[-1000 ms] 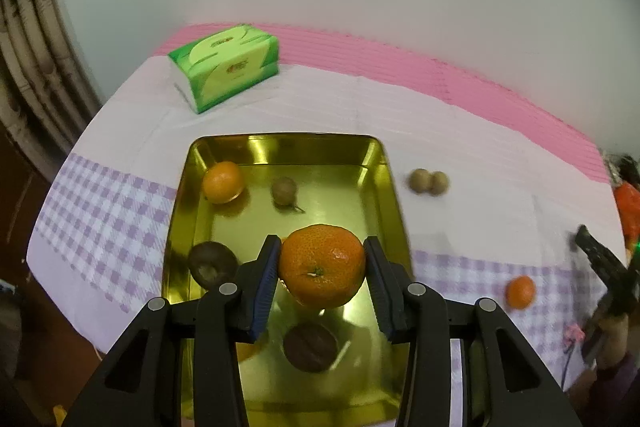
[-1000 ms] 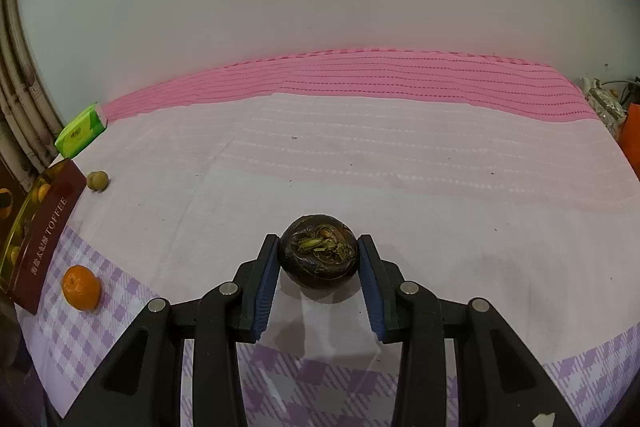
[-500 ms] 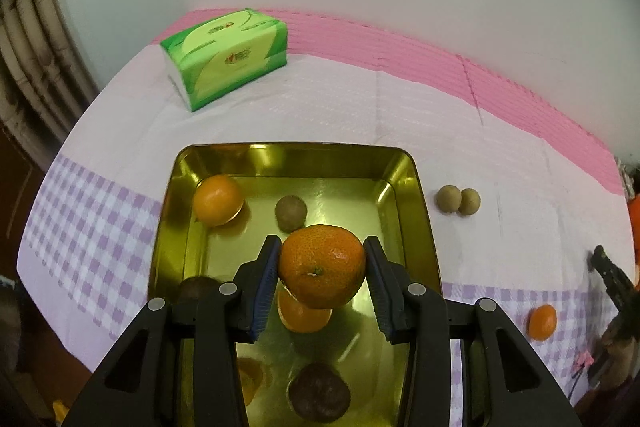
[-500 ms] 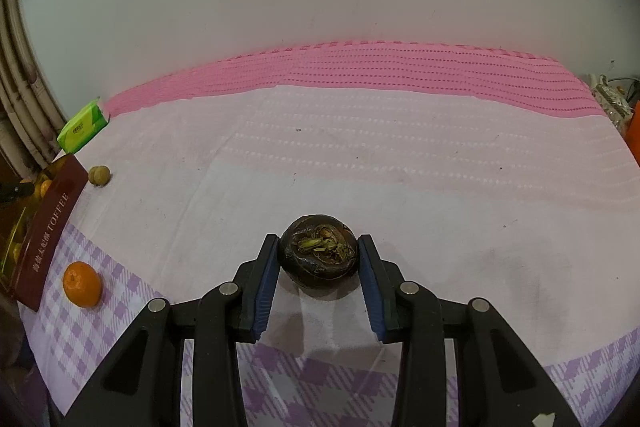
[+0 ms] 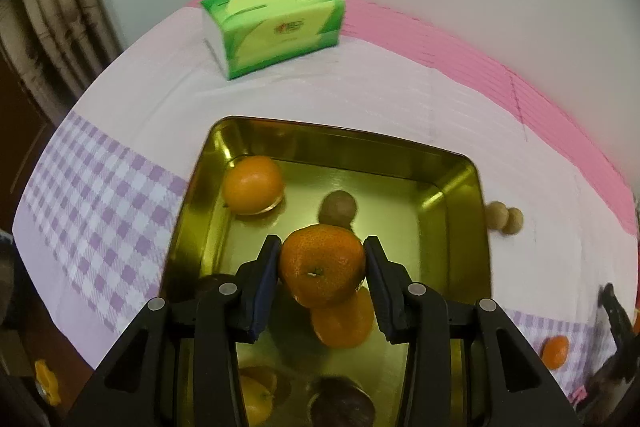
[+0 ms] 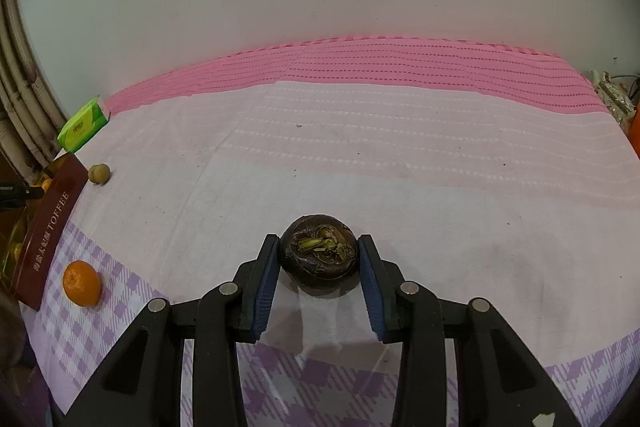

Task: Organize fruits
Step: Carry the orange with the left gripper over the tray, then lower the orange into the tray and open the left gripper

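My left gripper [image 5: 322, 277] is shut on a large orange tangerine [image 5: 322, 271] and holds it over the gold metal tray [image 5: 340, 143]. In the tray lie a tangerine [image 5: 253, 185] at the far left, a small brown fruit [image 5: 338, 207], another tangerine [image 5: 342, 323] under the held one, and a dark round fruit [image 5: 340, 403] near me. My right gripper [image 6: 318, 269] is shut on a dark brown round fruit [image 6: 318, 255], just above the cloth. A loose tangerine [image 6: 81, 283] lies beside the tray's red outer wall [image 6: 48, 231].
A green tissue pack [image 5: 276, 25] stands behind the tray. Two small tan fruits [image 5: 504, 221] lie right of the tray, also in the right wrist view [image 6: 99, 173]. Another tangerine [image 5: 555, 351] lies at the right. A wall bounds the table's far side.
My left gripper has carried the tangerine forward and lower over the tray, toward its far end. My right gripper still holds the dark fruit and has lifted it slightly off the cloth.
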Action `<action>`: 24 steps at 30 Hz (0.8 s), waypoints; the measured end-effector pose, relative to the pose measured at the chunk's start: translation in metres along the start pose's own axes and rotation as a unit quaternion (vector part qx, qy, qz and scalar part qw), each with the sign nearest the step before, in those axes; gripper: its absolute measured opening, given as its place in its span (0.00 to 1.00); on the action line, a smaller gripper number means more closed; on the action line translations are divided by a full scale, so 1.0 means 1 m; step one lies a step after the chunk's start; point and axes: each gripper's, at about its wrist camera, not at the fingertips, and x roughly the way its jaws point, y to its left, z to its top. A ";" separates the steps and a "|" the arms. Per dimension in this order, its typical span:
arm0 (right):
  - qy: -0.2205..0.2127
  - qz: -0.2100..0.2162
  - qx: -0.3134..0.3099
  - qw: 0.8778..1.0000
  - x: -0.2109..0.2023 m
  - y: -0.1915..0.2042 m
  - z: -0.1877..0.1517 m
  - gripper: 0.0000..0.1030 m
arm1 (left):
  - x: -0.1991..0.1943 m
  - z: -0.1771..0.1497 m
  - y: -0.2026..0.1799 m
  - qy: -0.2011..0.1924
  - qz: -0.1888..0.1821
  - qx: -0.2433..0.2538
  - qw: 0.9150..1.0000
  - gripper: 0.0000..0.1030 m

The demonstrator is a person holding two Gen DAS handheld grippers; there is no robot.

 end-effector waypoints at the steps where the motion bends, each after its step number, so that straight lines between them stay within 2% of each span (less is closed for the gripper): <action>1: 0.000 0.000 0.000 1.000 0.000 0.000 0.000 0.35 | 0.002 0.001 0.001 0.001 0.002 0.000 1.000 0.42; 10: 0.002 0.000 0.000 1.000 0.000 0.000 0.000 0.35 | 0.029 0.007 0.003 0.026 0.013 0.002 1.000 0.42; 17: 0.004 0.001 0.000 1.000 0.001 0.000 -0.001 0.35 | 0.022 0.013 -0.005 0.003 0.011 0.018 1.000 0.42; 24: 0.004 0.000 0.000 1.000 0.001 0.000 0.000 0.35 | 0.016 0.015 -0.012 -0.002 0.006 0.026 1.000 0.43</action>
